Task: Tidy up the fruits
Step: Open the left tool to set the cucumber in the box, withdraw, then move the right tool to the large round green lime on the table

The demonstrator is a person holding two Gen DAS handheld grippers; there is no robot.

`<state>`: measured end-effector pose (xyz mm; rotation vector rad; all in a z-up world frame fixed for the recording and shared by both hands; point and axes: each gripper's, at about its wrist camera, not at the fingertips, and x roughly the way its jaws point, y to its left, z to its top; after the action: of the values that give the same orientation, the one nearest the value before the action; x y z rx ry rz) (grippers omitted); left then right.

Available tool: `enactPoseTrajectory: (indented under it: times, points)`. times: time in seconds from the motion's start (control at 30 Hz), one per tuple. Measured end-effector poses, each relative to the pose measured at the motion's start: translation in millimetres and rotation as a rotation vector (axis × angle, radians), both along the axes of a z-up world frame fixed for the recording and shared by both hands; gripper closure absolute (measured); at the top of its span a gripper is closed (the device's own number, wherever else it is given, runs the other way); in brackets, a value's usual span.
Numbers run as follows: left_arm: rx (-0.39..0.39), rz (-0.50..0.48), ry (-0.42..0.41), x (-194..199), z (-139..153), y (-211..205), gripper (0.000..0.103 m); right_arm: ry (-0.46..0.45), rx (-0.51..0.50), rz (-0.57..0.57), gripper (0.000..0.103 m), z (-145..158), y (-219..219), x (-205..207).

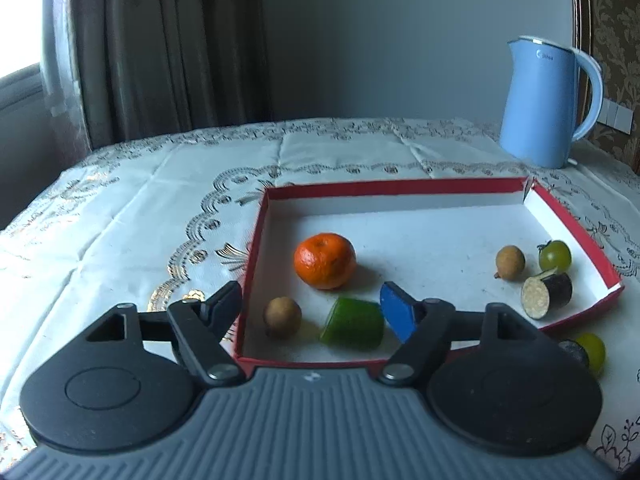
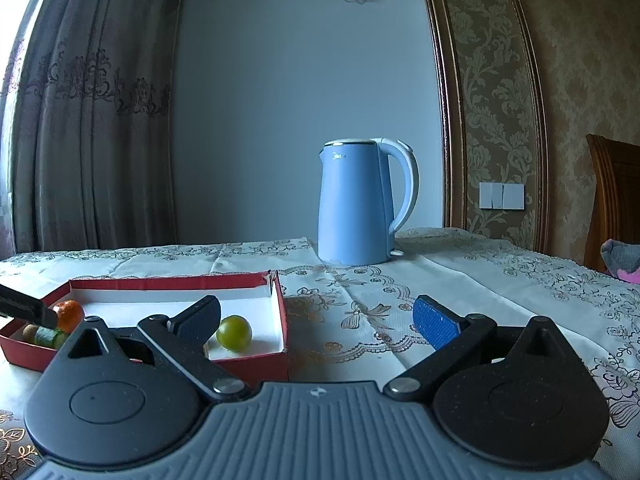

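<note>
Embroidered tablecloth (image 1: pixel 120 216): red tray (image 1: pixel 256 248) holding tangerine (image 1: pixel 325 261), green piece (image 1: pixel 353 323) (unpinched); left gripper (image 1: pixel 310 308) and right gripper (image 2: pixel 320 320) both spread, empty.

You see the tray (image 1: pixel 256 248) on the table (image 1: pixel 120 216), fruit inside; the kettle (image 1: pixel 540 104) stands behind it.

The box (image 1: pixel 256 240) looks like cardboard, red outside and matt white inside, and the tablecloth (image 1: pixel 140 208) is creased cloth with shiny embroidery. The kettle (image 2: pixel 354 204) is smooth matt blue plastic, while the mandarin (image 1: pixel 325 261) has a dimpled, slightly glossy peel. The left gripper (image 1: pixel 312 310) is matt black plastic with metal rivets.
</note>
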<state>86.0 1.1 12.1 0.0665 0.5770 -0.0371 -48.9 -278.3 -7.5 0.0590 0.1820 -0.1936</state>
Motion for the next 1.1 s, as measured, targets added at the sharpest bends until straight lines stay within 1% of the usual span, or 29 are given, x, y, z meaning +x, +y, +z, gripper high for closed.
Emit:
enactPoseTrajectory:
  times: [0.17, 0.33, 0.47, 0.6, 0.67, 0.77, 0.87, 0.9, 1.0, 1.1]
  points:
    - [-0.006, 0.006, -0.024, -15, 9, 3, 0.026, -0.003, 0.005, -0.007, 0.000, -1, -1, 0]
    - [-0.017, 0.010, -0.027, -30, 8, 8, 0.024, -0.005, 0.004, -0.008, 0.000, -1, 0, -1]
    - [-0.056, 0.030, -0.015, -41, 4, 16, 0.024, -0.012, -0.005, -0.008, 0.000, 0, 1, -2]
    - [-0.062, 0.054, -0.006, -53, -6, 23, 0.022, -0.011, -0.008, -0.002, 0.000, 1, 1, -1]
    - [-0.081, 0.055, 0.004, -56, -12, 26, 0.022, -0.011, -0.005, 0.003, 0.000, 1, 1, -1]
    - [-0.080, 0.061, 0.024, -55, -17, 29, 0.022, -0.018, -0.002, 0.014, 0.000, 1, 0, -2]
    - [-0.108, 0.068, 0.042, -52, -20, 32, 0.022, -0.043, -0.005, 0.028, 0.000, 1, 1, -6]
    - [-0.106, 0.068, 0.045, -51, -21, 32, 0.022, -0.049, -0.013, 0.037, 0.000, 1, 2, -8]
    - [-0.099, 0.078, 0.046, -51, -24, 32, 0.021, 0.041, -0.074, 0.130, 0.000, 3, 12, -10]
    - [-0.107, 0.081, 0.052, -48, -28, 34, 0.018, 0.097, -0.112, 0.188, 0.001, 3, 20, -12]
